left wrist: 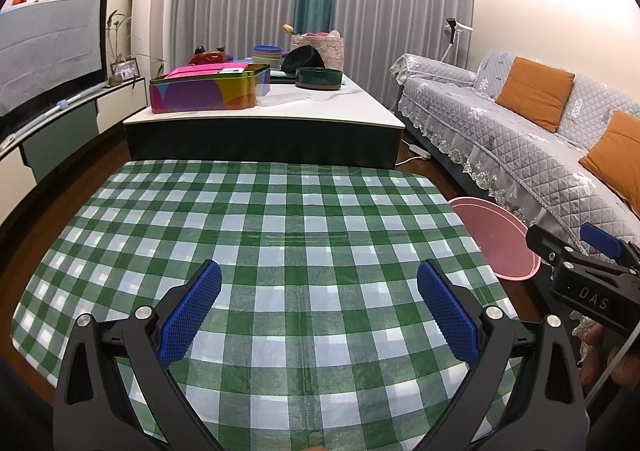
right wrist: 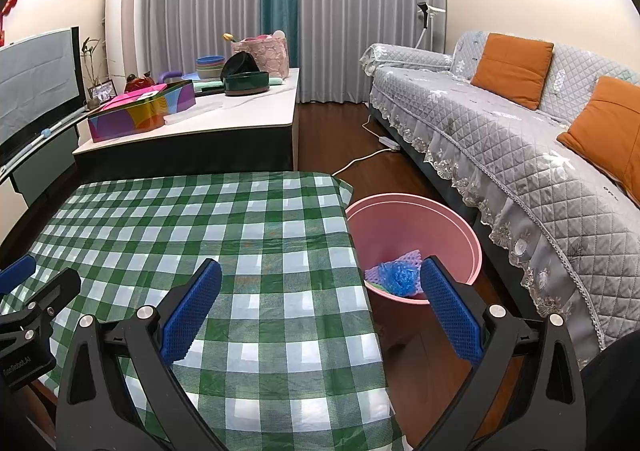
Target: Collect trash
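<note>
A pink basin (right wrist: 440, 227) stands on the floor just right of the green-checked table (right wrist: 200, 235). Inside it lie crumpled blue plastic (right wrist: 400, 277) and a lilac foam net (right wrist: 412, 258). My right gripper (right wrist: 320, 283) hovers open over the table's right edge, its right finger in front of the basin, nothing between the pads. My left gripper (left wrist: 318, 283) hangs open over the checked cloth (left wrist: 280, 219), holding nothing. The basin's rim (left wrist: 492, 235) peeks out at the table's right side in the left wrist view, with the right gripper's body (left wrist: 580, 275) next to it.
A low white-topped table (left wrist: 312, 107) behind carries a colourful tin (left wrist: 208, 89), bowls (left wrist: 267, 53) and a dark green dish (left wrist: 318, 78). A grey quilted sofa (right wrist: 500, 139) with orange cushions runs along the right. A power strip and cable (right wrist: 384, 145) lie on the wooden floor.
</note>
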{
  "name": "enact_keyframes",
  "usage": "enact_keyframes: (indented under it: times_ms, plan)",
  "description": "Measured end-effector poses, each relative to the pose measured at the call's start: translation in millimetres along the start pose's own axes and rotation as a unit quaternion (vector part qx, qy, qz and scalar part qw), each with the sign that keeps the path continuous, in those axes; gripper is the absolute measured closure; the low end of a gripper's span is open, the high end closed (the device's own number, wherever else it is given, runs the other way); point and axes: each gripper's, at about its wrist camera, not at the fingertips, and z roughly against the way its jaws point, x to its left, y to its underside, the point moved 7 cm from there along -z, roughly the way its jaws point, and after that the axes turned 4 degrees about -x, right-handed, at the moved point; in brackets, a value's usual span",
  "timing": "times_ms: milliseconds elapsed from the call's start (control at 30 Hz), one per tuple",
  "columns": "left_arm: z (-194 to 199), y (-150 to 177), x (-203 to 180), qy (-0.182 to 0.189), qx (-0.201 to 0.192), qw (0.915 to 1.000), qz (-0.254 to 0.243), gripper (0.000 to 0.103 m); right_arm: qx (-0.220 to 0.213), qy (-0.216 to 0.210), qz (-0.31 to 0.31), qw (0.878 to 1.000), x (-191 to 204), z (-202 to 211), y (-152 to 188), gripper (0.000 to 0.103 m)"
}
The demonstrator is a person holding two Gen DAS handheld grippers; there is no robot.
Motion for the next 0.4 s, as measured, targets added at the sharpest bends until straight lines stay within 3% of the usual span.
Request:
enact_keyframes:
  times_ms: [400]
  plan:
    - [-1.8, -0.6, -1.9, -0.002, 0.008, 1.0, 0.0, 0.008, 0.001, 0.0, 0.001, 1.0, 0.4, 0.0, 0.6, 0.005]
